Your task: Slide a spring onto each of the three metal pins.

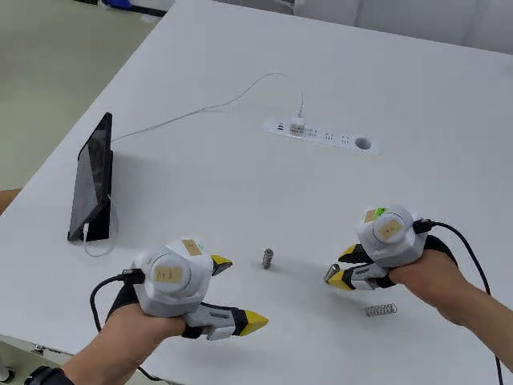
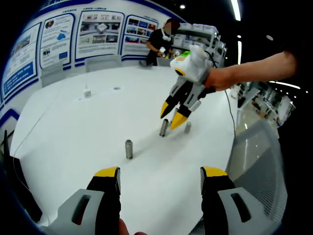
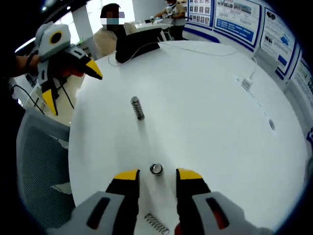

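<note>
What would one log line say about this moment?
left gripper open, empty | right gripper open, jaws either side of a pin | spring-fitted pin stands apart | loose spring lies flat, unheld

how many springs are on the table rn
2: one upright spring mid-table, one loose spring lying near the right gripper. The metal piece at that gripper's tips may carry a third; too small to tell.
</note>
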A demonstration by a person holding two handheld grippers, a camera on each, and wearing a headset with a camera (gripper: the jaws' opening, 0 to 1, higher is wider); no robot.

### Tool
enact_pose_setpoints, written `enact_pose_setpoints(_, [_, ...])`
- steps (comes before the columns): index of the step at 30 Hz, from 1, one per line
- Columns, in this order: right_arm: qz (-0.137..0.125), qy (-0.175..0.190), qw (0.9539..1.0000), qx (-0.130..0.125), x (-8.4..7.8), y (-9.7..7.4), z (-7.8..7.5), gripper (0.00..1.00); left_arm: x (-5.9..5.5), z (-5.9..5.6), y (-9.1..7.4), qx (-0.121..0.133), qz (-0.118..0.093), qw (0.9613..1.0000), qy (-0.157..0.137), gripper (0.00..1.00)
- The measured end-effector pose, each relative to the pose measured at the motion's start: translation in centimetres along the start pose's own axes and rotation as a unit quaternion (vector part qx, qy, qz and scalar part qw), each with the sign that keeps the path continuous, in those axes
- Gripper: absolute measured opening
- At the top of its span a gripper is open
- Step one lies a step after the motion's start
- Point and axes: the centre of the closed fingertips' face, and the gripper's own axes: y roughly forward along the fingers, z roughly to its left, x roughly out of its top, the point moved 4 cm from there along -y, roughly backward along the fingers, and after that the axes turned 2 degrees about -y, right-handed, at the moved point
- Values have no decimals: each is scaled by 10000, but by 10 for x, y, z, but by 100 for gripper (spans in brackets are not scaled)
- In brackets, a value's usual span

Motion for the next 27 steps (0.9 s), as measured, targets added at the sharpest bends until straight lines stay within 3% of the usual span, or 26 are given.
enact_pose_setpoints(14, [-385,474,9975,-356,-16,-25,17,50,9,-10,2,-70,-40,10000,-5,67])
enact_pose_setpoints(27, [-883,1168,9880,-489,-34,-38,34,59,11,-15,1,-39,-21,10000,-47,69])
